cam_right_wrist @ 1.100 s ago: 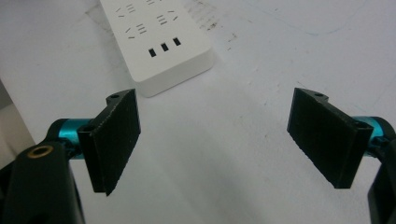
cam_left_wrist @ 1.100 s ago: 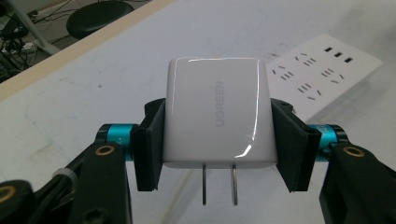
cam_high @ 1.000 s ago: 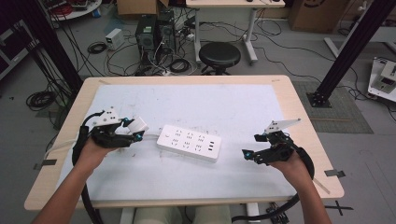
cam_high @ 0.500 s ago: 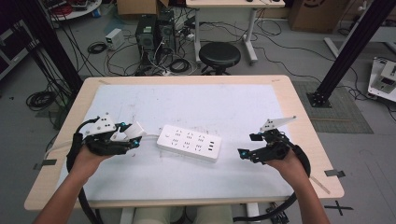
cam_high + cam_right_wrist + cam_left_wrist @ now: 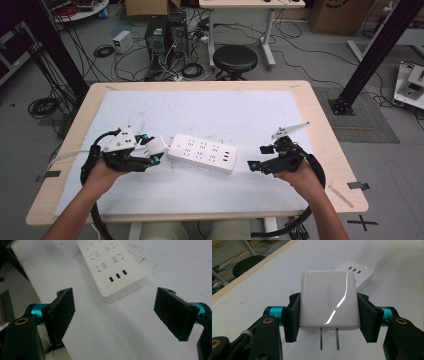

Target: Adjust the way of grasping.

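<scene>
Charger (image 5: 328,303) sits clamped in my left gripper (image 5: 150,150), its 2 prongs free for plugging, beside the strip (image 5: 202,153) on the surface (image 5: 250,112); my right gripper (image 5: 260,159) waits wide open, empty.

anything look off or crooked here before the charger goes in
Nothing damaged or spilled. The power strip lies slightly askew on the table mat. The left gripper holds the white charger squarely, prongs straight. The right gripper is open and empty.
</scene>
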Demonstrator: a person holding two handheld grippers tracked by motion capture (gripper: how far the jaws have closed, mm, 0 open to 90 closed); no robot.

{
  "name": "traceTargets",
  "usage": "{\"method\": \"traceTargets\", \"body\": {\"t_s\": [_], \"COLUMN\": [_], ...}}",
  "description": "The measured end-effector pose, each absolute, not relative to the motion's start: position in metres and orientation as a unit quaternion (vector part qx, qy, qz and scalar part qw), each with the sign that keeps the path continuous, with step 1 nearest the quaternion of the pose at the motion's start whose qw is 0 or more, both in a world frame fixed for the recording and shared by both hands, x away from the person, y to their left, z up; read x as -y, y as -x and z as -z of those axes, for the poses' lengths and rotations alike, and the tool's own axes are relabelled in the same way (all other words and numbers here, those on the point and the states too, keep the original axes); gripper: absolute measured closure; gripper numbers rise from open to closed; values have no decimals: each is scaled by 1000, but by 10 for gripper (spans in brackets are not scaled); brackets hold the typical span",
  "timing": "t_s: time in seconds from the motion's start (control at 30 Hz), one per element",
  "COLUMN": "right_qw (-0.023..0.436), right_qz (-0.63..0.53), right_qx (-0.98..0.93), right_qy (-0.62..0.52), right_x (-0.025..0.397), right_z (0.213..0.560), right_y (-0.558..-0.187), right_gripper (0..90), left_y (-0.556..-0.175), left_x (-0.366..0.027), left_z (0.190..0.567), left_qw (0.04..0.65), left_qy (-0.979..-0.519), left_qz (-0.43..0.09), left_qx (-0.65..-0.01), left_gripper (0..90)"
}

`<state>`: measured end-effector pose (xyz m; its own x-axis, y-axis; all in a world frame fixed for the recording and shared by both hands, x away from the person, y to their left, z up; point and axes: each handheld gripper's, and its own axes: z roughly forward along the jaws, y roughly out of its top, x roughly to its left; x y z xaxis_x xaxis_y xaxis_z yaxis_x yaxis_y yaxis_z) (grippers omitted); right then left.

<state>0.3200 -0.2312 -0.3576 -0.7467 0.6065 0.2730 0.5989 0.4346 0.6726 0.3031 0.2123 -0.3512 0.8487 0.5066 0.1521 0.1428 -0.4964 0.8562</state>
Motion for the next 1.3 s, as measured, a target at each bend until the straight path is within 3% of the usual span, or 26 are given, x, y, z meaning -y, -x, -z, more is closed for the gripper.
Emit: {"method": "traceTargets", "body": {"t_s": [0.3, 0.7, 1.0, 1.3], "right_qw": [-22, -91, -109, -165], "right_qz": [-409, -431, -427, -437], "right_qx": [-846, -825, -828, -806], "right_qy": [-343, -355, -347, -365], "right_x": [214, 191, 171, 155], "right_z": [352, 351, 351, 353], "right_y": [-321, -326, -330, -341], "right_gripper": [175, 178, 177, 178], "left_y": [-297, -293, -292, -293], "left_x": [-197, -170, -153, -140], "left_z": [350, 355, 364, 367], "left_qw": [453, 443, 440, 445], "left_qy": [-854, -866, -872, -870], "left_qz": [-197, -193, -188, -190], "left_qx": [-164, -125, -107, -95], "left_gripper": [426, 425, 425, 426]}}
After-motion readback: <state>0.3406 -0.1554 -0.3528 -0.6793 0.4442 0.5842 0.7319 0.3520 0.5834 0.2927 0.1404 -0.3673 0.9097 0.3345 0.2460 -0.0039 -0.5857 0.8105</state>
